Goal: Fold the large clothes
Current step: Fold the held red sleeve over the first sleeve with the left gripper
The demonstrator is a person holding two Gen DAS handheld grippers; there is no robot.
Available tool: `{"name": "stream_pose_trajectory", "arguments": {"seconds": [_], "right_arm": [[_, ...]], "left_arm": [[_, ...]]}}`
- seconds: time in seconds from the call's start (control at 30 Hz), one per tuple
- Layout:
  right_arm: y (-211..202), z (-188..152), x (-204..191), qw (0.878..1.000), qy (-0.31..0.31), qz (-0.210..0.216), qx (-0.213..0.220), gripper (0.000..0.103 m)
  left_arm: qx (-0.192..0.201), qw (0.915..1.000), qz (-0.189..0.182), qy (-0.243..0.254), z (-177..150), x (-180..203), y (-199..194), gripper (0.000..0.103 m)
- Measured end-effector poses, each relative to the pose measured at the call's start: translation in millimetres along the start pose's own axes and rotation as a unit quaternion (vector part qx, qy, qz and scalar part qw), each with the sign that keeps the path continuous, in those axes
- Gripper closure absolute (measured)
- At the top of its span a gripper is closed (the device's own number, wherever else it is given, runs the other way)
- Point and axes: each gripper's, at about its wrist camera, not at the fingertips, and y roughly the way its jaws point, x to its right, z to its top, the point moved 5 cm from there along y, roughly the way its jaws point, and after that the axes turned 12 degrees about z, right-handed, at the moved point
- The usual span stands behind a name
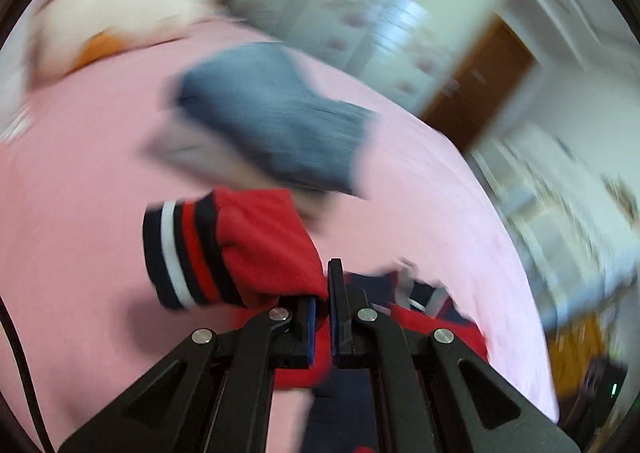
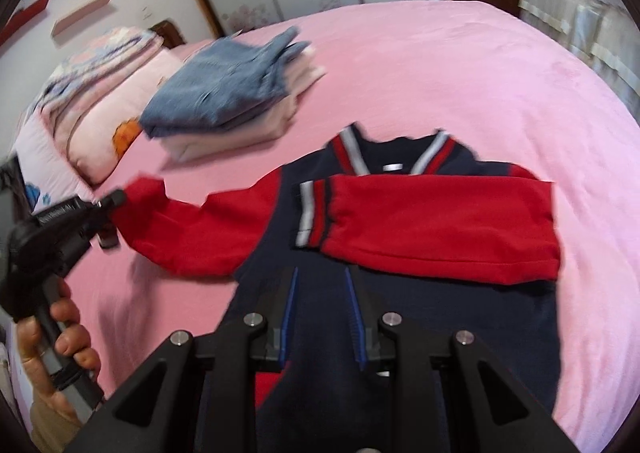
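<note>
Red fleece sleeve [image 1: 256, 245], soft and light, clenched near cuff by left fingers [image 1: 310, 317]; right fingers [image 2: 358, 317] part-open, empty, above navy body [image 2: 328, 373] at six o'clock.

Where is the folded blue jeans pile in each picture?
Left wrist view: the folded blue denim jeans sit blurred just above the middle, beyond the striped red sleeve cuff pinched in the left gripper.
Right wrist view: the jeans lie upper left, on top of pale folded clothes, beside the pillow.
Shared landmark: the pink fleece bedspread under everything.
</note>
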Motion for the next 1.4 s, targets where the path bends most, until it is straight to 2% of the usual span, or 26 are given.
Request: {"name": "stream_pose_trajectory", "arguments": {"seconds": [0.03, 0.1, 0.17, 0.23, 0.3, 0.37, 0.5, 0.57, 0.63, 0.7, 0.8, 0.97, 1.03, 1.1, 1.13, 1.27, 1.4], "right_arm": [[-5, 1, 8, 1.0, 0.007, -0.005, 0.007, 0.079], [-17, 1, 28, 0.999, 0.024, -0.018, 0.017, 0.079], [-24, -1, 47, 0.999, 0.038, -0.028, 0.019, 0.079], [-29, -6, 64, 0.998, 0.05, -0.038, 0.013, 0.079], [-32, -12, 77, 0.997, 0.058, -0.042, 0.007, 0.079], [-33, -16, 83, 0.997, 0.06, -0.04, 0.004, 0.079], [-26, -19, 81, 0.998, 0.052, -0.022, -0.008, 0.079], [-21, -19, 74, 0.999, 0.043, -0.008, -0.012, 0.079], [-14, -17, 62, 0.999, 0.027, 0.005, -0.017, 0.079], [-6, -16, 44, 1.0, 0.001, 0.02, -0.024, 0.079], [5, -16, 15, 0.998, -0.046, 0.036, -0.033, 0.079], [22, -13, -37, 0.988, -0.144, 0.045, -0.039, 0.079], [29, -11, -55, 0.983, -0.175, 0.047, -0.037, 0.074], [37, -7, -71, 0.978, -0.199, 0.047, -0.032, 0.057], [43, -6, -80, 0.976, -0.211, 0.046, -0.029, 0.054], [68, 1, -98, 0.972, -0.228, 0.042, -0.035, 0.053], [113, 2, -93, 0.974, -0.215, 0.014, -0.072, 0.053]], "left_arm": [[-0.009, 0.9996, -0.012, 0.022, -6, 20, 4, 0.1], [-0.047, 0.9959, -0.041, 0.065, -26, 66, 22, 0.087], [-0.103, 0.9869, -0.076, 0.099, -54, 101, 46, 0.053], [-0.152, 0.9757, -0.104, 0.119, -80, 120, 63, 0.04], [-0.181, 0.9691, -0.117, 0.119, -103, 127, 69, 0.04], [-0.191, 0.9667, -0.132, 0.107, -111, 121, 62, 0.04], [-0.168, 0.9715, -0.156, 0.062, -97, 93, 40, 0.039], [-0.15, 0.9743, -0.166, 0.03, -91, 69, 25, 0.031], [-0.132, 0.9785, -0.158, 0.002, -84, 44, 13, 0.026], [-0.12, 0.9823, -0.142, -0.026, -81, 15, 1, 0.026], [-0.114, 0.9862, -0.109, -0.051, -86, -21, -10, 0.026], [-0.122, 0.9877, -0.063, -0.076, -93, -56, -1, 0.026], [-0.124, 0.9876, -0.048, -0.084, -96, -65, 2, 0.026], [-0.126, 0.9869, -0.042, -0.093, -98, -74, 7, 0.026], [-0.126, 0.9865, -0.04, -0.096, -98, -76, 8, 0.026], [-0.122, 0.9869, -0.03, -0.101, -98, -87, 7, 0.026], [-0.126, 0.9847, -0.026, -0.117, -99, -101, 7, 0.026]]}}
